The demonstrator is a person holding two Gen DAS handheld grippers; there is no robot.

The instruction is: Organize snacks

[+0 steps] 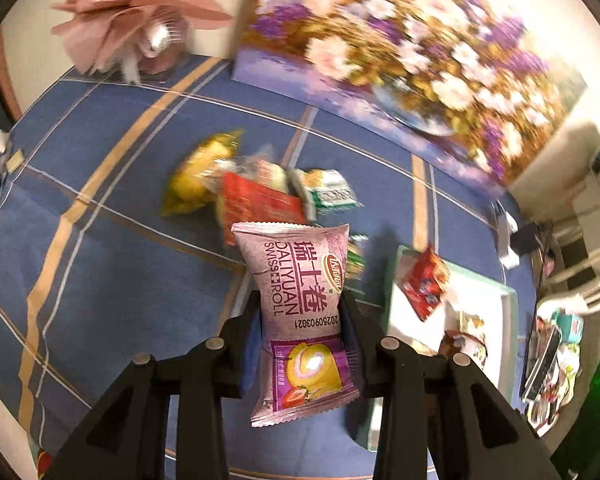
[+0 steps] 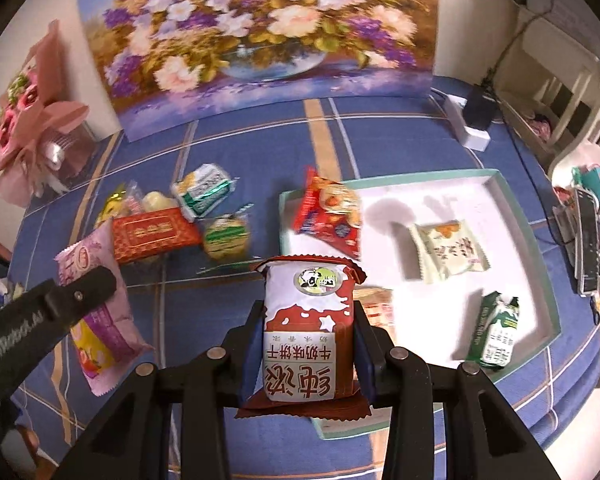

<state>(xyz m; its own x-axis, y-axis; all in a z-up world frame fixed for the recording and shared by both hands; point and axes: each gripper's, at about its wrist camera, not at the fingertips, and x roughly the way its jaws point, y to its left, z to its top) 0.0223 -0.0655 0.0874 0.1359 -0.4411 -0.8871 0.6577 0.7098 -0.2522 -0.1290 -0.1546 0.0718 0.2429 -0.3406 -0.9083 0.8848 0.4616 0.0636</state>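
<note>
Currently both claws are loaded and raised above the table [image 2: 228, 148], which is covered by a blue checked cloth. The left claw [image 1: 302, 312] is clamped on a pink Swiss roll packet [image 1: 300, 304]. The right claw [image 2: 308, 330] is clamped on a red-and-white milk biscuit packet [image 2: 306, 328].

Step in hand: transfer of two snacks to the white tray [image 2: 520, 208], which already holds a red snack pouch [image 2: 328, 216] leaning on its rim, a pale green packet [image 2: 448, 252] and a dark green packet [image 2: 494, 332].

Next move, as judged: carry each packet over a bare tray area, lower it, then release. Loose snacks, including a red flat packet [image 2: 156, 236], remain on the cloth.
</note>
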